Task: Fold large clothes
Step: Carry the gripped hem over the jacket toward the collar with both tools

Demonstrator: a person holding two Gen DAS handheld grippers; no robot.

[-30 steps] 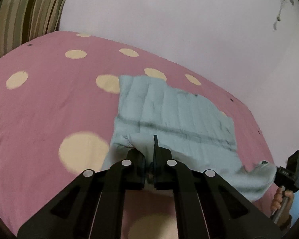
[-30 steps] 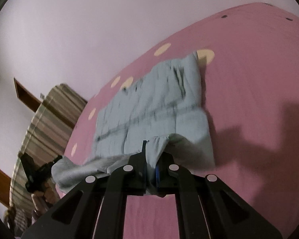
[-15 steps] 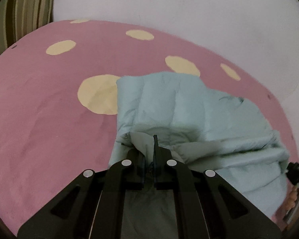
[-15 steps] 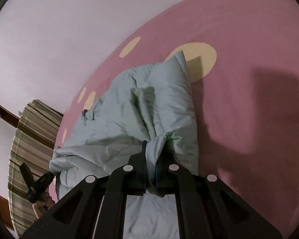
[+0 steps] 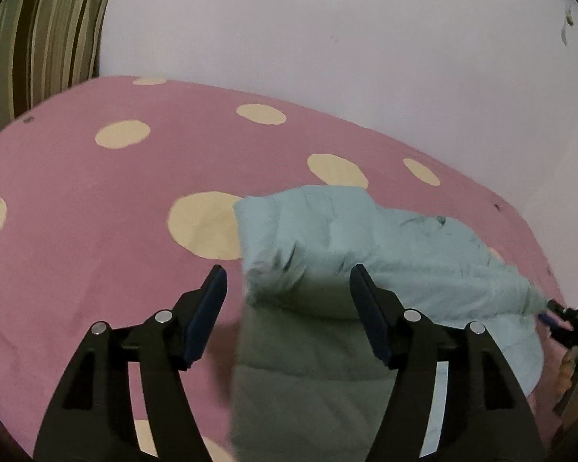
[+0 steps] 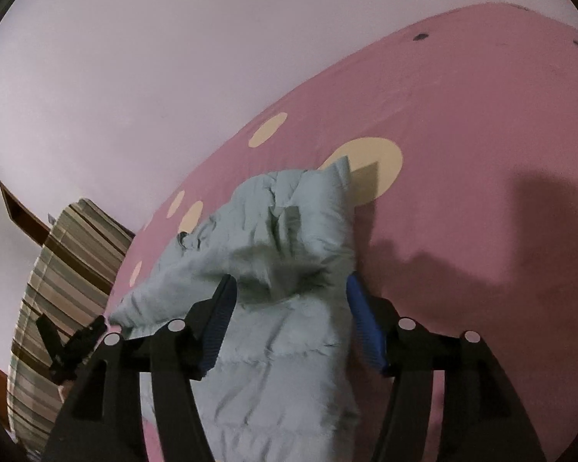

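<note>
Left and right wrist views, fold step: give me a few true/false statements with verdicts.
1. Left hand-held gripper is clamped on the garment. False: its jaws have just been opening and stand apart, with the fabric loose between them.
2. The light blue padded garment lies on a pink bedcover with cream dots. True.
3. Right hand-held gripper is open. True: just opened.
4. The garment is red. False: light blue.

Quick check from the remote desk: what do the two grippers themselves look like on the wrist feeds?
Both match: the left gripper and the right gripper have black angular linkage frames with round silver pivot pins and two long fingers faced with ribbed blue pads. No cables, markings or sleeves show.
</note>
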